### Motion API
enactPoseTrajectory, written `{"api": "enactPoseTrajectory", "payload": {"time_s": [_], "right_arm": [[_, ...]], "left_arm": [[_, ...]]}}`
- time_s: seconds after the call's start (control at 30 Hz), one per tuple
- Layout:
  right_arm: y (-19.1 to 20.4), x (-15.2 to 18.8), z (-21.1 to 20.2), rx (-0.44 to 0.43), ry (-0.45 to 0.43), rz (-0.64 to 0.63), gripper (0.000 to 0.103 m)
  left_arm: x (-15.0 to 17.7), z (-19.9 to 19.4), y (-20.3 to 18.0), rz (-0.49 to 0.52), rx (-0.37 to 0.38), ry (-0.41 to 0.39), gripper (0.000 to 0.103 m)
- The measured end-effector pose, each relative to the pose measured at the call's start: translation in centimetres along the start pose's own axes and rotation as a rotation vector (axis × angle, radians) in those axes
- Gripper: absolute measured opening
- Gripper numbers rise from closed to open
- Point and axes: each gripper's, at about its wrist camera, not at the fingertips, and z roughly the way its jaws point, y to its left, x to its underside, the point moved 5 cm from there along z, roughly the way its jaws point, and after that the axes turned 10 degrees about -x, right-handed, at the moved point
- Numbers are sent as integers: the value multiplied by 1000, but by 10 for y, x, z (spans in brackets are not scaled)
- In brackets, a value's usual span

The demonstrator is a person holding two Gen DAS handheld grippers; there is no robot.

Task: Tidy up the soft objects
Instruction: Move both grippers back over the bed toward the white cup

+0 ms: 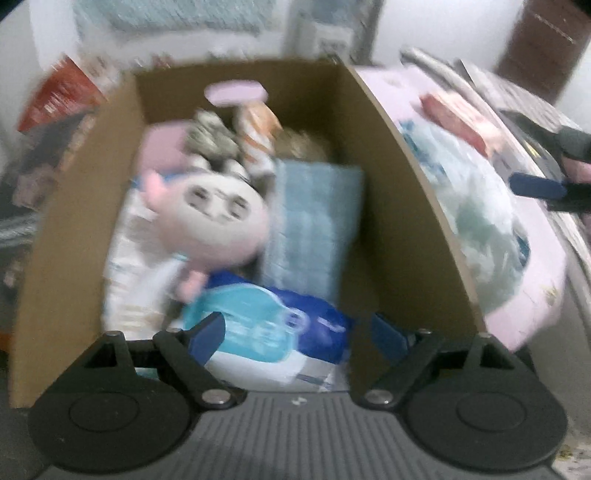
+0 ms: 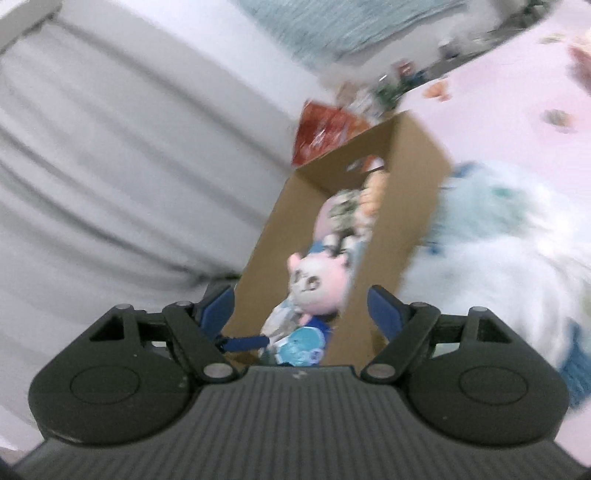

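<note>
Both grippers are spread with nothing in them: the left gripper (image 1: 291,328) over the cardboard box (image 1: 74,229), where a pink doll (image 1: 225,218) lies. Next, probably, the right gripper (image 2: 301,306) fetches the fluffy bag (image 1: 480,221) beside the box.

A white wall (image 1: 424,33) is showing behind everything in the left wrist view, with a dark brown panel (image 1: 543,48) (a door or cabinet, too blurred to tell) standing at its right end. A pale blue textile (image 1: 166,16) is hanging or lying along the top. In the right wrist view, grey-white folded fabric (image 2: 110,166) is filling the left side, and a pink patterned sheet (image 2: 517,110) is spreading across the right.
</note>
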Motion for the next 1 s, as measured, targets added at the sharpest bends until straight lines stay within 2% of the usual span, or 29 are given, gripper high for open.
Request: {"api": "enactPoseTrajectory", "payload": {"time_s": [0.1,0.2,0.33,0.4,0.7,0.87,1.0], "right_arm": [[-21,14,-27,-6,-78,64,80],[-39,26,-41,-7,-130,105,80],[-58,33,-50,0,-173,144,81],[-67,41,-46,9,-184,166,81],[-86,46,-76,93,-256,161,86],[-90,45,-92,141,-277,130,86],[-93,43,-106,183,-288,100,86]], "left_arm": [[5,19,-2,-27,39,97,87],[6,22,-3,-29,28,109,87],[4,17,2,-95,36,109,87],[0,8,6,-123,21,75,87],[-23,-58,1,-192,-109,-233,89],[-43,-80,-31,-176,-105,-365,92],[-59,-85,-69,-104,-89,-416,92]]}}
